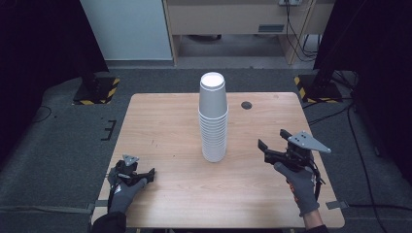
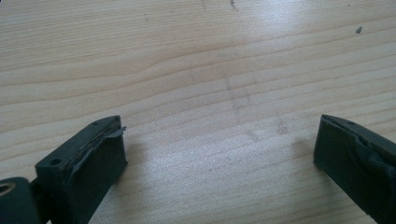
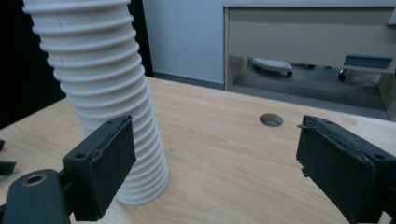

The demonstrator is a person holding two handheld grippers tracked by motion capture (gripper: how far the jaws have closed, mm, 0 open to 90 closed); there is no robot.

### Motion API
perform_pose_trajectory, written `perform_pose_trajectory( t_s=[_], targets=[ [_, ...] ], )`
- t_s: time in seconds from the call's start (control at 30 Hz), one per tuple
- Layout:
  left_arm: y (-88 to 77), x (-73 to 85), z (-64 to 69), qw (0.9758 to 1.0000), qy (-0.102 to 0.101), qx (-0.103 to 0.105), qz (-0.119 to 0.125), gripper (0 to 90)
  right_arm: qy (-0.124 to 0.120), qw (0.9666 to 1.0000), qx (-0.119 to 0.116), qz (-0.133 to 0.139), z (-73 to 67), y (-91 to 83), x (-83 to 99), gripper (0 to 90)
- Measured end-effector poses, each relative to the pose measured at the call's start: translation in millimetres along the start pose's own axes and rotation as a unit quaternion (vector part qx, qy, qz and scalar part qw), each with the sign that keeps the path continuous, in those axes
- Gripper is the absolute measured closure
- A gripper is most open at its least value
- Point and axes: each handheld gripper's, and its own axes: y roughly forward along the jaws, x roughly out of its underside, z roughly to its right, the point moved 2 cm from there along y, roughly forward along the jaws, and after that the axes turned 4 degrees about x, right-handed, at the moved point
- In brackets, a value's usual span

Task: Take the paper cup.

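White paper cups, nested mouth-down, stand as one upright stack mid-bench, perhaps leaning slightly. Right claw, jaws apart, hovers just beside it toward the right edge; left claw, jaws apart, lies near the front-left corner.

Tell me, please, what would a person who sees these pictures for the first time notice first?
First, the tall stack of white cups, upside down near the middle of the wooden table. Next, the two grippers at the near edge: the left gripper lies low at the near left corner, jaws open over bare wood, and the right gripper, raised to the right of the stack, is open and empty too. A small round hole sits behind the stack, to its right.
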Motion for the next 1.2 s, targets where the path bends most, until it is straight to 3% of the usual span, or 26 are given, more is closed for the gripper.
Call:
perform_pose_trajectory(
  t_s=[0.4,1.1,1.2],
  targets=[
    [0.0,0.0,0.0,1.0000,0.000,0.000,0.000,1.3,0.003,0.9995,-0.010,0.031,-9.9,2.9,-37.3,12.0],
    [0.3,-0.3,-0.1,1.0000,0.001,0.001,-0.001,1.1,-0.011,0.9979,-0.043,0.048,-37.8,16.3,-72.9,12.0],
    [0.3,-0.3,-0.1,1.0000,0.001,0.001,-0.001,1.1,-0.015,0.9972,-0.052,0.050,-48.0,20.5,-80.3,12.0]
  ],
)
